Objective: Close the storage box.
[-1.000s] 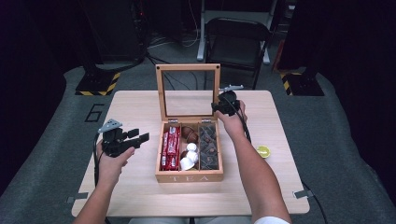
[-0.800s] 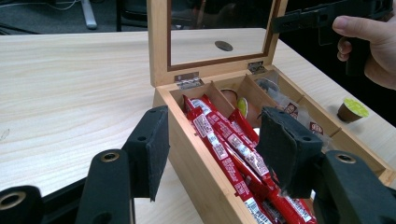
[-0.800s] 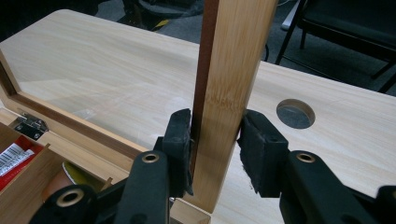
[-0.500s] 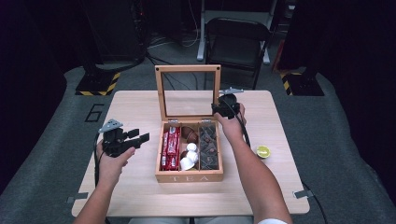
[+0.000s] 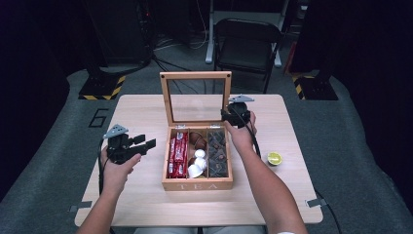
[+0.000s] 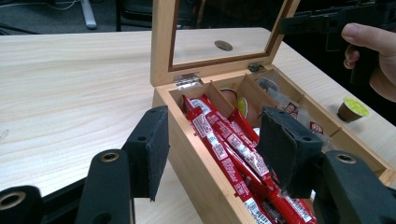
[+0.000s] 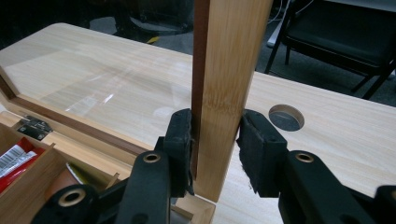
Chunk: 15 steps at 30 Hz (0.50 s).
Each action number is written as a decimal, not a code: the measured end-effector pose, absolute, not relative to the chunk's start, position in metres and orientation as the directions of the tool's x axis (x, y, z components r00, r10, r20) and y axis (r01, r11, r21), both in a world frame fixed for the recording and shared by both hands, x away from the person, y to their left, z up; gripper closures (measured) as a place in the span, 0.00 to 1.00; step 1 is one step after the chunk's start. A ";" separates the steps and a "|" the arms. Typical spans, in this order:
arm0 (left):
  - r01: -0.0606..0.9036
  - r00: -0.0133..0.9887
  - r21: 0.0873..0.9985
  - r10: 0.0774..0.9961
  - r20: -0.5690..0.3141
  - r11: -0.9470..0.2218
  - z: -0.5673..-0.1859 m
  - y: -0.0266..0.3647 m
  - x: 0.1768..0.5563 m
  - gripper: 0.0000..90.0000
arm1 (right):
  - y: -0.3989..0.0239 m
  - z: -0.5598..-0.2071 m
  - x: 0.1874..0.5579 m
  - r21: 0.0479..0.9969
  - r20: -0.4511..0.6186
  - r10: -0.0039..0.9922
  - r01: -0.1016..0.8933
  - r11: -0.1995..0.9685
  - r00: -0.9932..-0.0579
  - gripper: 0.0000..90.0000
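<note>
Near the table's left edge, the left gripper [image 5: 146,142] hovers with jaws spread and empty — just left of the open wooden tea box [image 5: 197,185] at the table's middle. Farther back, the right gripper [image 7: 215,140] pinches the right side of the box's upright glass-paned wooden lid [image 7: 229,70] — pads pressing both faces.

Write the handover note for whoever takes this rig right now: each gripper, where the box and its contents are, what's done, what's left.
Right gripper: shut on the lid frame's side rail, lid upright.
Left gripper: open, empty, hovering left of the tea box.
Box sits mid-table: red packets in its left compartment, white pods in the middle, dark packets on the right. One green-topped pod lies on the table right of the box.
Done: lid is open and gripped.
Left: probably shut the lid or fetch the loose pod; unclear which.
</note>
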<state>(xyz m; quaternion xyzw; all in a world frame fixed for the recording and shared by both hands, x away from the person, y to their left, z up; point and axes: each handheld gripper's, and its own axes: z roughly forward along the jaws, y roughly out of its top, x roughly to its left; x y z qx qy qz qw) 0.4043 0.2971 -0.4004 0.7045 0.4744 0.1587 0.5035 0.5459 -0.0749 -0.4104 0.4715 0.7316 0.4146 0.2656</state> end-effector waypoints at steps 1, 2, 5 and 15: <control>0.509 0.499 0.860 0.828 -0.254 -0.043 -0.400 0.297 0.404 0.48 | -0.076 -0.410 0.545 0.860 -0.001 0.909 0.463 0.213 -0.417 0.72; 0.508 0.500 0.860 0.828 -0.253 -0.044 -0.400 0.297 0.405 0.48 | -0.076 -0.411 0.543 0.862 0.005 0.909 0.463 0.207 -0.416 0.72; 0.506 0.500 0.861 0.828 -0.253 -0.042 -0.400 0.296 0.405 0.48 | -0.077 -0.410 0.539 0.870 0.029 0.911 0.459 0.180 -0.412 0.71; 0.507 0.503 0.860 0.827 -0.251 -0.047 -0.401 0.294 0.406 0.48 | -0.088 -0.408 0.530 0.876 0.089 0.894 0.462 0.140 -0.440 0.75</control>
